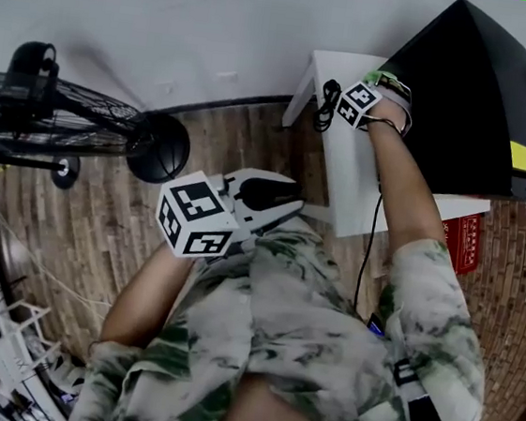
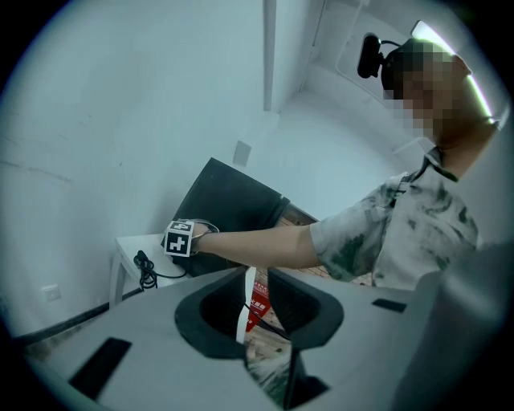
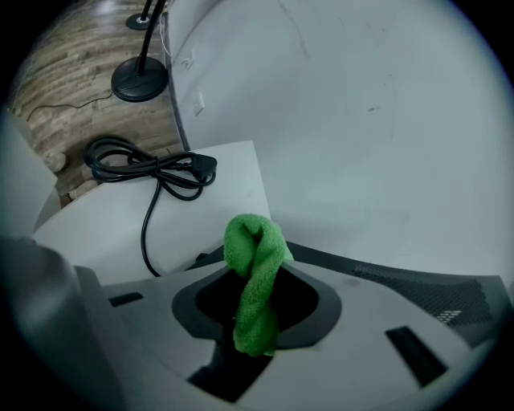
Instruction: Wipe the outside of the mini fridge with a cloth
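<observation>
**Cloth pinched in the right hand-held gripper, up at the mini fridge**

In the head view I look down on a plank floor and a white wall, with a standing fan [image 1: 66, 116] off to the left. A white worktop [image 1: 342, 181] stands against the wall, and the black mini fridge [image 1: 474, 97] sits on its right part. My right hand-held gripper [image 1: 383, 86] is out at the fridge's edge, next to a coiled cable [image 1: 327, 104] on the bare worktop. The left hand-held gripper [image 1: 278, 200] hangs close to my chest, well apart from the fridge.

The left gripper view shows its jaws a narrow slit apart with nothing between them.

The right gripper view shows the jaws clamped on a green cloth [image 3: 255, 265], which is twisted into a rope with a folded loop poking past the tips. The fridge's dark edge runs just beyond. I cannot tell whether the cloth touches it.

I judge the cloth light, limp and plush, so it should flatten under mild pressure. The loop should do the wiping while the pinch sits low on the twist. The fridge's panels look stiff and smooth, and I would press gently, since hard jaw tips could scuff them.
</observation>
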A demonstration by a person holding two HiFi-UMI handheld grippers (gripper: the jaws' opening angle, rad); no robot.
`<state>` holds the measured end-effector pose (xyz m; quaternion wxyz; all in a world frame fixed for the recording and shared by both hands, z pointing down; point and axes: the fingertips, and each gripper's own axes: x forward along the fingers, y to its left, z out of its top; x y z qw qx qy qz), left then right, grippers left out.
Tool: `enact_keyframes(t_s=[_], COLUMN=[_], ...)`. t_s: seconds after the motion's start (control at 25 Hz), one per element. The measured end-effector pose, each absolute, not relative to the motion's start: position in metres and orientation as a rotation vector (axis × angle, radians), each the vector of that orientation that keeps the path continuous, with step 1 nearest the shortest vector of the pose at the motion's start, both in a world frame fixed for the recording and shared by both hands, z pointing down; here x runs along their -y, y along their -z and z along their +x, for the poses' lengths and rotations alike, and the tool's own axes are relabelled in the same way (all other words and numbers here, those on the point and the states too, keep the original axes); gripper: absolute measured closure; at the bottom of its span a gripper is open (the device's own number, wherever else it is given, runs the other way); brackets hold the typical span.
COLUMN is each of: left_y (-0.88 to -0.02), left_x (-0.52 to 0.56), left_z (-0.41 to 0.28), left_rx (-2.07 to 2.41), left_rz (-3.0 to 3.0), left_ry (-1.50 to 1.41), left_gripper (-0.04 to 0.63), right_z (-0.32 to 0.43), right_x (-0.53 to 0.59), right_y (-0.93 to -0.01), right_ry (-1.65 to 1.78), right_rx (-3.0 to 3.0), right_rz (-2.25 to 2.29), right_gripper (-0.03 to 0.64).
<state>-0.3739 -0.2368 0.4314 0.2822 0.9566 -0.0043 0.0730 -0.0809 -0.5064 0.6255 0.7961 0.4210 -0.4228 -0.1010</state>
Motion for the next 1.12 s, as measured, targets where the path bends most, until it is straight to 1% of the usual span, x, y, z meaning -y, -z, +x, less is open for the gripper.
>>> enact_keyframes(t_s=[0.56, 0.84, 1.12], left_y=[-0.444, -0.441, -0.433], left_x=[0.244, 0.239, 0.223], left_z=[-0.385, -0.389, -0.398], left_rx=[0.105, 0.083, 0.016], left_rz=[2.517, 2.541, 2.569], left_ry=[-0.255, -0.259, -0.248], left_gripper=[0.506, 0.506, 0.506], right_z=[-0.084, -0.097, -0.144], right_x=[0.492, 0.488, 0.455], right_y=[-0.699, -0.683, -0.65], right_ry=[0.041, 0.043, 0.031], right_rx=[1.014, 1.092, 1.238], right_rz=[0.876, 0.945, 1.061], right_gripper=[0.502, 0.502, 0.502])
